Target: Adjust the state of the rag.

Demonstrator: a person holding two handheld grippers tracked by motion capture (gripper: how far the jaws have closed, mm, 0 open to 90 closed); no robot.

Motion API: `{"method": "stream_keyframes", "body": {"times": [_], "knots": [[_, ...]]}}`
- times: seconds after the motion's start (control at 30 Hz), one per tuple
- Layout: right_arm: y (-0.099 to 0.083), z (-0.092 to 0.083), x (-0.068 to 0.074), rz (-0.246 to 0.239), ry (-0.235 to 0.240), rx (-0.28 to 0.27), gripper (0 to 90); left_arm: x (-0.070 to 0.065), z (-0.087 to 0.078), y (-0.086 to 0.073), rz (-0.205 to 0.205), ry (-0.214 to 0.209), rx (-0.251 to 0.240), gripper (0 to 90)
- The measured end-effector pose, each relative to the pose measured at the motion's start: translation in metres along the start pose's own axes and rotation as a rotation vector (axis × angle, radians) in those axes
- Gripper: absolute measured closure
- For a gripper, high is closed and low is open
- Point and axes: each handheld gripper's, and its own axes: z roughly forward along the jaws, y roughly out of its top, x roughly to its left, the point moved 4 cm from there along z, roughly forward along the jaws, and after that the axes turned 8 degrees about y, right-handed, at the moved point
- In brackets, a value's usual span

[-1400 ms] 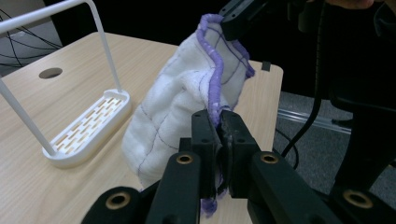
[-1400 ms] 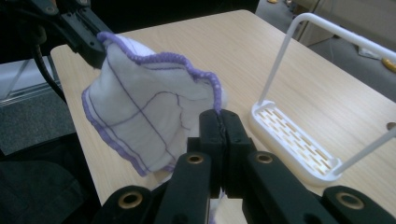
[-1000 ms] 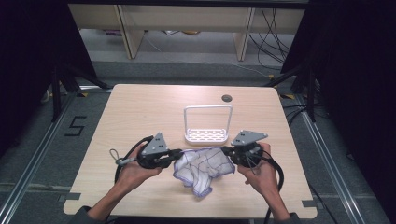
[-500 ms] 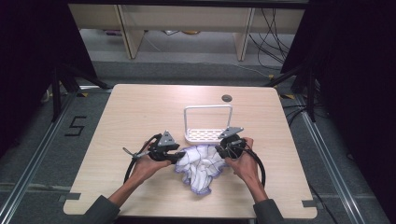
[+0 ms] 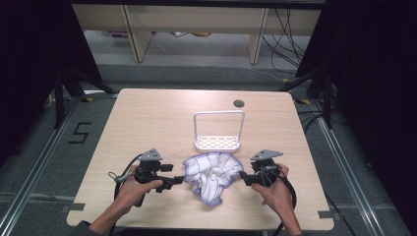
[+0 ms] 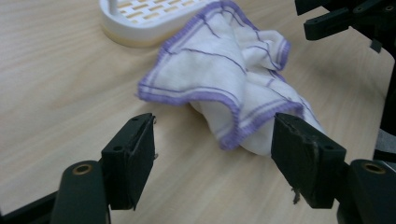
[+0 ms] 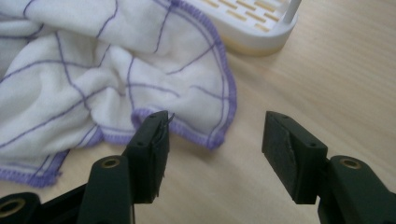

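Both tools just let go: left tool and right tool spread apart, flanking crumpled white purple-edged cloth. Cloth now dropped on wooden surface, just before white slotted rack. Release done; regrasp likely next.

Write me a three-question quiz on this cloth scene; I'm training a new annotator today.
1. True or false: the left gripper has its jaws clamped on the crumpled white cloth with purple stitched edges.
2. What stands just beyond the cloth? A) white slotted plastic rack with a hoop handle B) metal bowl C) cardboard box
3. Where does the cloth lie relative to the right gripper and the left gripper?

Key
1. False; the jaws stand apart, having just been opening, with cloth loose beside one.
2. A
3. Between them, on the light wooden table.
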Motion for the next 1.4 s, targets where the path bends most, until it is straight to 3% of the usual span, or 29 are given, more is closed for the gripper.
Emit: {"method": "stream_keyframes", "body": {"times": [0.1,0.17,0.33,0.43,0.47,0.53,0.57,0.6,0.63,0.7,0.8,1.0,1.1,1.2,1.27,1.3,1.33,1.37,1.4], "knots": [[-0.008,-0.001,0.002,-0.011,0.007,0.021,44.2,-0.010,0.005,-0.003,0.012,-0.025,0.007,30.8],[-0.011,0.000,0.001,-0.011,-0.004,0.032,44.8,-0.012,0.009,-0.003,0.025,-0.018,0.006,33.0],[-0.015,0.014,-0.003,-0.037,-0.012,0.066,45.0,-0.010,0.022,0.000,0.008,-0.019,0.000,38.8],[-0.014,0.022,-0.002,-0.023,-0.012,0.082,45.4,-0.008,0.032,0.000,-0.002,-0.032,0.008,47.2],[-0.012,0.026,-0.003,-0.036,-0.014,0.064,46.9,-0.008,0.036,0.000,-0.010,-0.032,0.005,51.5],[-0.010,0.028,-0.003,-0.038,-0.006,0.080,49.9,-0.009,0.038,0.000,-0.010,-0.035,-0.001,62.5],[-0.008,0.033,-0.003,-0.058,0.012,0.088,64.5,-0.009,0.042,0.001,0.010,-0.032,0.002,67.8],[-0.008,0.033,-0.003,-0.058,0.012,0.088,64.5,-0.009,0.042,0.001,0.010,-0.032,0.002,73.4],[-0.007,0.034,-0.004,-0.093,0.022,0.096,81.4,-0.009,0.043,0.002,0.041,-0.021,-0.003,79.9],[-0.004,0.033,-0.006,-0.134,0.018,0.085,89.6,-0.008,0.039,0.003,0.054,-0.029,-0.008,85.3],[0.001,0.020,-0.010,-0.167,0.001,0.069,90.0,-0.008,0.030,0.004,0.062,-0.055,-0.010,86.5],[0.009,-0.015,-0.019,-0.165,-0.034,0.006,90.0,-0.010,-0.001,0.010,0.070,-0.130,-0.030,86.8],[0.012,-0.027,-0.030,-0.150,-0.060,0.005,90.0,-0.007,-0.016,0.016,0.041,-0.159,-0.042,86.8],[0.014,-0.031,-0.039,-0.140,-0.070,0.000,90.0,-0.001,-0.014,0.018,0.042,-0.154,-0.041,86.6],[0.016,-0.027,-0.048,-0.128,-0.080,-0.006,90.0,0.010,0.002,0.018,0.025,-0.114,-0.016,86.4],[0.017,-0.019,-0.046,-0.103,-0.060,-0.009,90.0,0.018,0.013,0.015,0.062,-0.050,0.015,86.0],[0.016,-0.016,-0.043,-0.103,-0.049,-0.018,90.0,0.024,0.019,0.012,0.071,-0.024,0.035,85.7],[0.015,-0.013,-0.034,-0.090,-0.019,-0.016,89.6,0.026,0.021,0.009,0.058,-0.028,0.044,85.3],[0.015,-0.013,-0.034,-0.090,-0.019,-0.016,89.6,0.026,0.021,0.009,0.058,-0.028,0.044,84.7]]}}
